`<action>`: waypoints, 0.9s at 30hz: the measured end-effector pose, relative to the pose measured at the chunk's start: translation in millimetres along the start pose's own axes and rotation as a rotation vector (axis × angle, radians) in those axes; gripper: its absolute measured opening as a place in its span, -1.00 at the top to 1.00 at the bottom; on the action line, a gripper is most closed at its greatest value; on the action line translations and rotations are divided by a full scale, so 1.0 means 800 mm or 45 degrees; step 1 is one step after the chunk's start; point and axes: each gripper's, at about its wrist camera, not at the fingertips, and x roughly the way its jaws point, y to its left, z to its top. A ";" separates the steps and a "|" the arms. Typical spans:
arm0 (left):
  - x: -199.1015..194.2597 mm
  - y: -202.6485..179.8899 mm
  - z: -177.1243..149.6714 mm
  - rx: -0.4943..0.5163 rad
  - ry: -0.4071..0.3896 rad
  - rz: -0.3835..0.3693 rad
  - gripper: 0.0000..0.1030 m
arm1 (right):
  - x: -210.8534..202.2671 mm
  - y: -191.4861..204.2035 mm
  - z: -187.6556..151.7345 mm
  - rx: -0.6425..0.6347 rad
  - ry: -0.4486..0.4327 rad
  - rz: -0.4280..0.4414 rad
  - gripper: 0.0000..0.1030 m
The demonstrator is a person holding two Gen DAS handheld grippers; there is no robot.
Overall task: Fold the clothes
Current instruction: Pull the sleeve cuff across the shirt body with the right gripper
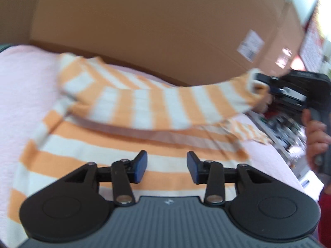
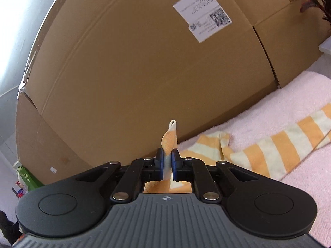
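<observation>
An orange-and-white striped garment (image 1: 132,144) lies on a pink towel (image 1: 22,95). Its sleeve (image 1: 169,105) is lifted and stretched to the right. My left gripper (image 1: 167,168) hovers open just above the garment's body, with nothing between its blue pads. In the right wrist view my right gripper (image 2: 167,166) is shut on the sleeve cuff (image 2: 170,136), which sticks up above the pads. The same right gripper (image 1: 266,84) appears at the right of the left wrist view, held by a person's hand (image 1: 316,140).
A large cardboard box (image 2: 144,72) with a white label (image 2: 202,13) stands close behind the towel, filling the background. The pink towel (image 2: 306,186) extends right with another striped part of the garment (image 2: 279,144) on it. Cluttered items sit at the far right (image 1: 289,128).
</observation>
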 end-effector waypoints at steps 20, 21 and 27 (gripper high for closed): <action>0.020 0.018 0.026 0.024 -0.177 0.192 -0.67 | -0.010 -0.081 0.062 -0.067 -0.366 -0.222 0.83; 0.018 0.020 0.026 0.023 -0.186 0.175 -0.69 | -0.009 -0.091 0.061 -0.045 -0.371 -0.221 0.83; 0.028 0.012 0.028 0.073 -0.127 0.173 -0.80 | -0.003 -0.153 0.029 0.076 -0.440 -0.194 0.83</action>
